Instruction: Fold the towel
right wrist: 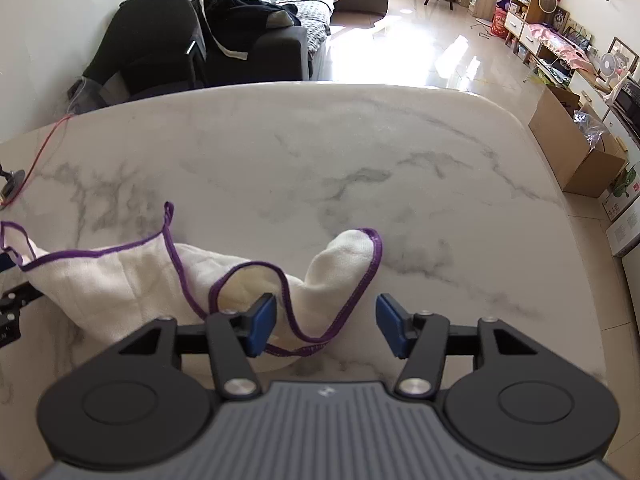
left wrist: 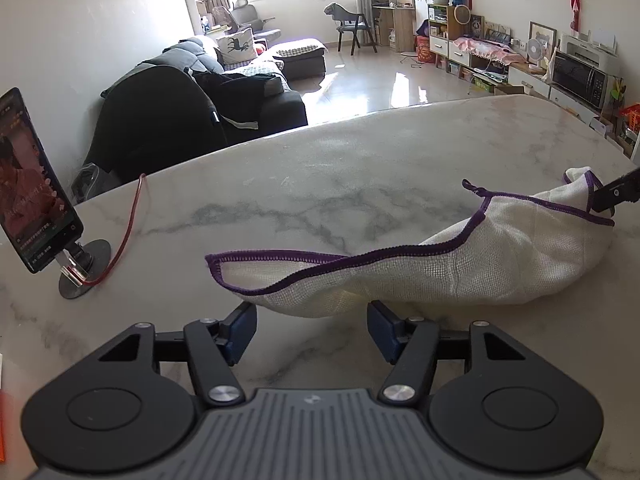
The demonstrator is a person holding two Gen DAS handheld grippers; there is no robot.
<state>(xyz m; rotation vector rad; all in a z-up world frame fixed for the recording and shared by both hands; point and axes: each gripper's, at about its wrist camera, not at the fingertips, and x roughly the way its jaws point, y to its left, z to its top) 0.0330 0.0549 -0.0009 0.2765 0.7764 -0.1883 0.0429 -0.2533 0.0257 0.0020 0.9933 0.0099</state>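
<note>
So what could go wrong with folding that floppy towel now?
1. The towel lies bunched and twisted on the marble table, so a fold started now would likely come out crooked.
2. Both the left gripper and the right gripper are open and hold nothing; closing here might pinch two layers instead of one purple edge.
3. Dragging the towel left could snag the red cable and tip the phone on its stand.

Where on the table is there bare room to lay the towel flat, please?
The far half of the table, beyond the towel, is bare to its edge. The left side is crowded by the phone stand and red cable.
</note>
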